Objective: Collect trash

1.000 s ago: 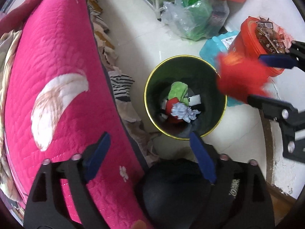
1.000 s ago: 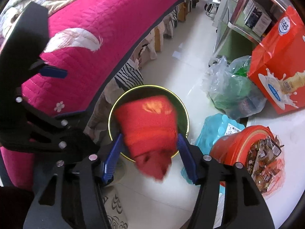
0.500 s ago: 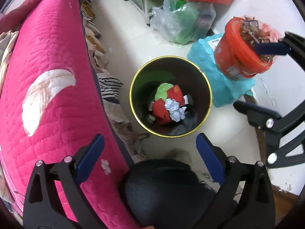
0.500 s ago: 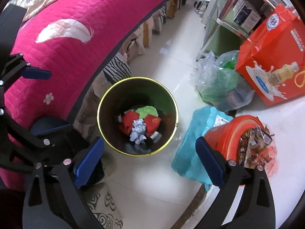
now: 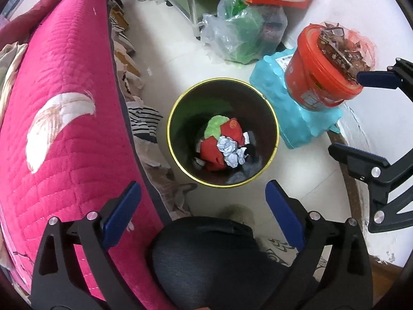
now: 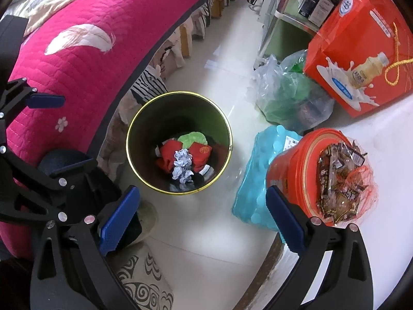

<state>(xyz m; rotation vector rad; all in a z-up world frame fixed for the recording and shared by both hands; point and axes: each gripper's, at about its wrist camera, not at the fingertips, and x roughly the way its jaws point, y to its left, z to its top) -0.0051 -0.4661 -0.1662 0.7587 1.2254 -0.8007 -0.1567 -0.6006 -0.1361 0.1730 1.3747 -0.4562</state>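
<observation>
A round dark bin with a yellow rim (image 5: 274, 118) (image 6: 222, 118) stands on the pale floor beside the bed. Inside lie red trash (image 5: 213, 149) (image 6: 169, 155), a green piece (image 5: 215, 128) (image 6: 192, 138) and crumpled foil (image 5: 231, 152) (image 6: 183, 166). My left gripper (image 5: 202, 210) is open and empty, above the bin's near side. My right gripper (image 6: 202, 213) is open and empty, near the bin's near right side; it also shows at the right of the left wrist view (image 5: 361, 113).
A pink quilted bed (image 5: 59, 129) (image 6: 98, 38) runs along the left. A red tub of wrappers (image 5: 325, 77) (image 6: 317, 170) sits on a blue pack (image 5: 296, 126) (image 6: 254, 180). A plastic bag (image 5: 240, 33) (image 6: 289, 95) and red carton (image 6: 361, 49) stand behind.
My right gripper opened and let go of the red trash, which now lies in the bin. Both grippers have risen away from the bin.
</observation>
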